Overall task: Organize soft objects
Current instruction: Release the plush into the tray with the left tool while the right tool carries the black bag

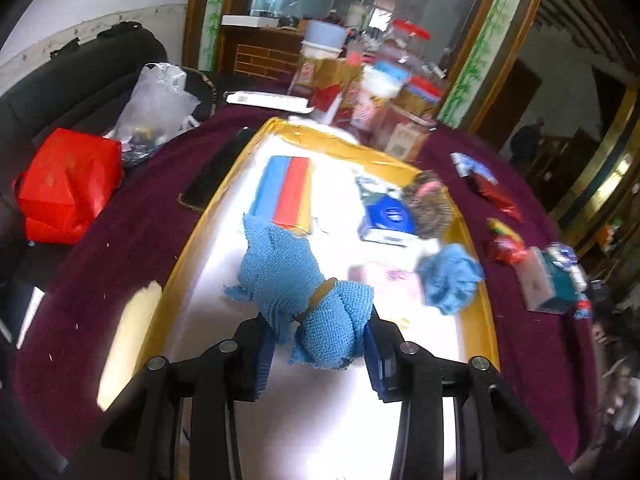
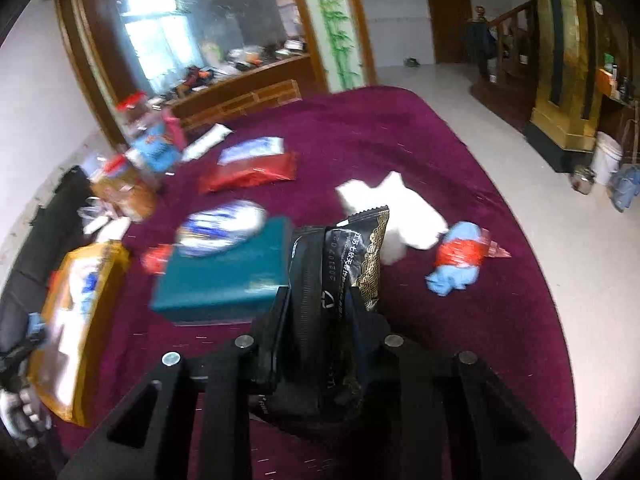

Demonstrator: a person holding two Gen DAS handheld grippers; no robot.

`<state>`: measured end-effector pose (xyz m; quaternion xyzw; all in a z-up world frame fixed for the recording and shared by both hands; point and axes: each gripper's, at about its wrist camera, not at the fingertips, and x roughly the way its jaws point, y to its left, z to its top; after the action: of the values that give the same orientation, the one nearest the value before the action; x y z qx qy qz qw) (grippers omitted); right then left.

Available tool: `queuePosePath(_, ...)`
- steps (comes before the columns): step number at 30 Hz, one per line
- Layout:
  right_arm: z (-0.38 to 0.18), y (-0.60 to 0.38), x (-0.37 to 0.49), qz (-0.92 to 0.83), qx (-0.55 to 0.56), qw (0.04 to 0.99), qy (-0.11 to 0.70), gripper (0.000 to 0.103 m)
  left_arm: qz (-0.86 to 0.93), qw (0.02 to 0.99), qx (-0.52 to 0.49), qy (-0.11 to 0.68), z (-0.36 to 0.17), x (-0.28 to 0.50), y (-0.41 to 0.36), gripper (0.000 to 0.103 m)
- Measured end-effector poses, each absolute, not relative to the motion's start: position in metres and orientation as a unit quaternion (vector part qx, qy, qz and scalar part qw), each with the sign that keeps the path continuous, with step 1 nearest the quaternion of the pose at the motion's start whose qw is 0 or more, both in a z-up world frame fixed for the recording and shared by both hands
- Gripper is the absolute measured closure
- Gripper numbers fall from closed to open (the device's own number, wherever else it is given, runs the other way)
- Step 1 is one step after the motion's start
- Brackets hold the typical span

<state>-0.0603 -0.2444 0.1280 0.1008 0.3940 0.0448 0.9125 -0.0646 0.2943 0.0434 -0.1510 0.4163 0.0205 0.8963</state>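
Observation:
My left gripper (image 1: pixel 318 344) hangs low over a white tray with a gold rim (image 1: pixel 172 280). A blue knitted cloth bundle (image 1: pixel 288 276) tied with a tan band lies between its blue pads; a strip of tray shows between the left pad and the cloth, so the jaws stand open around it. A second blue cloth (image 1: pixel 450 276) lies at the tray's right side. My right gripper (image 2: pixel 320 300) is shut on a black snack packet with gold pattern (image 2: pixel 356 248), held above the burgundy tablecloth (image 2: pixel 400 140). Beyond it lie a white cloth (image 2: pixel 404 216) and a blue cloth in a red wrapper (image 2: pixel 460 264).
The tray also holds a blue, red and yellow sponge block (image 1: pixel 284 192), a blue box (image 1: pixel 388 220), a metal scourer (image 1: pixel 428 204) and a pink item (image 1: pixel 384 280). A teal box (image 2: pixel 232 276), a red packet (image 2: pixel 248 176) and jars (image 2: pixel 152 148) crowd the table. A red bag (image 1: pixel 64 188) sits left.

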Motion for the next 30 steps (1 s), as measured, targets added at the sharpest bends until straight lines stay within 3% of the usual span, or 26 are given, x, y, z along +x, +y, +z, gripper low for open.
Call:
queuePosePath(2,0.136,-0.229,-0.063,0.069,0.104,0.913,0.389,0.077,0.041,0.889,-0.135,0.435,0.035,-0.052,0.297,0.044)
queuePosePath(8,0.145,-0.142,-0.055,0.195,0.112,0.884,0.41,0.077,0.022,0.884,-0.152,0.442,0.033,-0.053,0.3,0.038)
queuePosePath(20,0.108,0.085,-0.067,0.408,0.016,0.764,0.499,0.077,-0.005,0.914,-0.226,0.338,0.077,-0.119,0.332,0.035)
queuePosePath(30,0.066,0.164,-0.063,0.413,-0.059,0.734,0.536,0.077,0.0,0.915,-0.25,0.316,0.073,-0.139,0.363,0.035)
